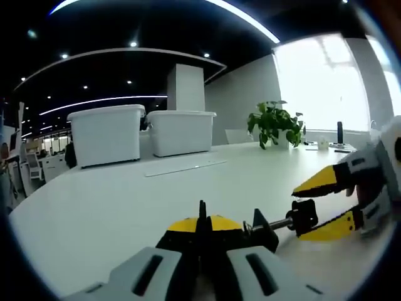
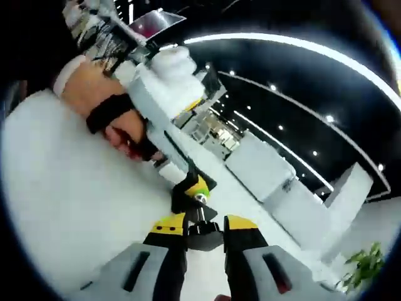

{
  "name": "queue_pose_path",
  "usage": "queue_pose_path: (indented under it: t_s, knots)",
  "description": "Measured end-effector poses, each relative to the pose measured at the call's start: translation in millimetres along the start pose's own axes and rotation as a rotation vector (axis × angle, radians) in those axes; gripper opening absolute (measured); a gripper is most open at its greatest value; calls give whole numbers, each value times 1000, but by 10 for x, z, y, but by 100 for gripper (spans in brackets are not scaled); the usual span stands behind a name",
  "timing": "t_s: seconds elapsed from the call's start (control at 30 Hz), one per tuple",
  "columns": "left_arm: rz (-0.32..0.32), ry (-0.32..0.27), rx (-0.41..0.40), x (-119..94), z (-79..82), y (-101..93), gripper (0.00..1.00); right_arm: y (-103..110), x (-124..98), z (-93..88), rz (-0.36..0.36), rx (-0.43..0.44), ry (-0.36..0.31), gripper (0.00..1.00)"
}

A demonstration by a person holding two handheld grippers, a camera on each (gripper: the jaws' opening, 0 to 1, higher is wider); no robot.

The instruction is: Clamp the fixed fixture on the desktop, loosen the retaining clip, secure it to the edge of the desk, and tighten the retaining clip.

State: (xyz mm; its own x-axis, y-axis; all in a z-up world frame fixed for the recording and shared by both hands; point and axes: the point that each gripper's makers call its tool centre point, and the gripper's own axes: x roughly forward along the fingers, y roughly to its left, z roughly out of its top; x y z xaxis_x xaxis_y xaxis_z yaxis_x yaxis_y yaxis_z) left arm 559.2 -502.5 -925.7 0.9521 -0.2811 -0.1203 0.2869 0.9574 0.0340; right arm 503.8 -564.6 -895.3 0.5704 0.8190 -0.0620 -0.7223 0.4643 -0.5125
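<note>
A small black clamp fixture (image 1: 263, 231) sits low over the white desk (image 1: 113, 207). My left gripper (image 1: 202, 227) is shut on its body, yellow tips pressed together around a thin black plate. The clamp's screw runs right to a black knob (image 1: 305, 216). My right gripper (image 1: 297, 213) comes in from the right, its yellow jaws above and below that knob. In the right gripper view my right gripper (image 2: 205, 226) holds the knob (image 2: 203, 232) between its yellow tips, with the clamp (image 2: 188, 197) just beyond. A hand (image 2: 100, 94) holds the left gripper (image 2: 195, 187) there.
Two white storage bins (image 1: 106, 135) (image 1: 182, 132) stand at the back of the desk, a flat pale strip (image 1: 185, 167) lying in front of them. A potted plant (image 1: 276, 122) and a dark bottle (image 1: 340, 133) stand at the far right by the window.
</note>
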Motion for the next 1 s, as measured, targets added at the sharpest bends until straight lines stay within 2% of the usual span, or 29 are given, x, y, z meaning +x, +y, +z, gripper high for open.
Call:
queue_pose_path:
  t_s: [0.03,0.07,0.1,0.17,0.23,0.33,0.37,0.4,0.5,0.6,0.73,0.77,0.87,1.0]
  knots:
    - [-1,0,-1,0,1,-1,4,-87,-10,40,-13,126,-20,24]
    - [-1,0,-1,1,1,-1,4,-147,-11,19,-14,260,-6,28]
    - [-1,0,0,0,1,-1,4,-163,-7,-52,8,358,29,33]
    - [-1,0,1,-1,2,-1,4,-137,17,-128,54,524,36,38]
    - [-2,-1,3,-1,1,-1,4,-157,32,-318,44,606,86,37]
    - [-2,-1,1,0,2,0,4,-168,58,-426,52,756,100,35]
    - [-2,-1,2,0,1,-2,4,-177,62,-446,48,791,103,32]
    - [-2,-1,2,2,2,-2,4,-155,58,-424,58,863,96,27]
    - [-3,0,2,4,1,-6,4,-149,74,-435,77,930,103,21]
    - [-2,0,-2,3,1,-2,4,-120,78,-426,82,944,110,20]
    - [-1,0,-1,4,1,-2,4,-103,70,-379,77,872,99,18]
    - [-1,0,-1,3,1,-3,4,-107,68,-365,71,826,95,18]
    - [-1,-1,-2,4,4,-5,4,-54,50,-285,59,580,68,18]
    - [5,-5,12,-3,14,-12,4,-46,52,-282,46,465,58,18]
